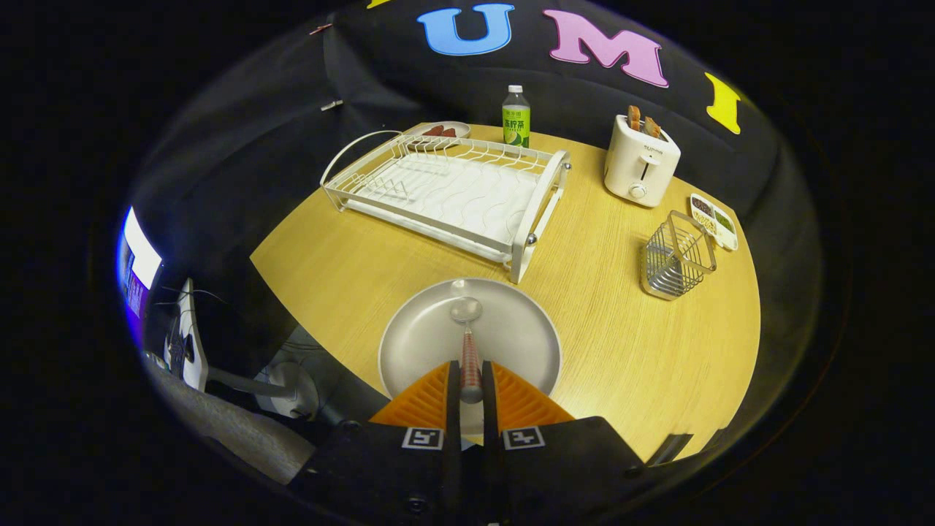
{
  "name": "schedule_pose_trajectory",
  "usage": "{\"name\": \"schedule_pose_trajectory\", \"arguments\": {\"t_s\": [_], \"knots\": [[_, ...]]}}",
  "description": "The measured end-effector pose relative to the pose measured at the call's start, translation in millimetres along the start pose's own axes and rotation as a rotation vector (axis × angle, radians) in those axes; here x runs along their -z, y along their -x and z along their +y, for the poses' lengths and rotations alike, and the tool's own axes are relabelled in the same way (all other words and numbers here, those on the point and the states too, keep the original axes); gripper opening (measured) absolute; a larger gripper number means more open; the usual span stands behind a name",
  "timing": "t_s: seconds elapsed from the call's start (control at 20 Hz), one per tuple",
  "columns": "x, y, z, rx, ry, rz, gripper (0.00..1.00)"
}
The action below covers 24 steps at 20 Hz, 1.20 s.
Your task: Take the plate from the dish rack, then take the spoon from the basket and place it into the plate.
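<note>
A grey round plate (424, 343) lies on the wooden table just ahead of my fingers, in front of the white dish rack (453, 193). My gripper (470, 380) is shut on the spoon (467, 332), pinching its handle. The spoon points forward over the plate, its bowl over the far half of the plate. I cannot tell whether the bowl touches the plate. The wire basket (676, 256) stands to the right of the plate, beyond the fingers.
A white toaster (641, 164) with toast stands behind the basket, a small divided dish (714, 219) beside it. A green bottle (516, 118) and a small plate with food (438, 131) stand behind the rack. The table (350, 270) edge curves close on the left.
</note>
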<state>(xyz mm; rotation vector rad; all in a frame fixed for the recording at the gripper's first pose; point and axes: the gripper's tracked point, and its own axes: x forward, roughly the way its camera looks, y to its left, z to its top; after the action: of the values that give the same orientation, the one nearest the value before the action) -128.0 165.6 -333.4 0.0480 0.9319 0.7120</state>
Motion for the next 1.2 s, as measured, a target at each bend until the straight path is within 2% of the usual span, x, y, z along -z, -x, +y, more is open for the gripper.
{"name": "schedule_pose_trajectory", "arguments": {"t_s": [0.1,0.2,0.35,0.45,0.6,0.9,1.2], "knots": [[4,-2,-1,0.005,0.008,0.015,0.17],[6,-5,0,0.008,0.014,0.024,0.22],[4,-7,-2,0.021,0.025,0.03,0.63],[3,-9,-5,0.031,0.035,0.033,1.0],[11,-11,7,-0.02,0.033,0.082,1.0],[-4,-4,5,0.003,0.036,0.043,1.0],[-85,40,-15,0.092,0.058,-0.158,0.97]]}}
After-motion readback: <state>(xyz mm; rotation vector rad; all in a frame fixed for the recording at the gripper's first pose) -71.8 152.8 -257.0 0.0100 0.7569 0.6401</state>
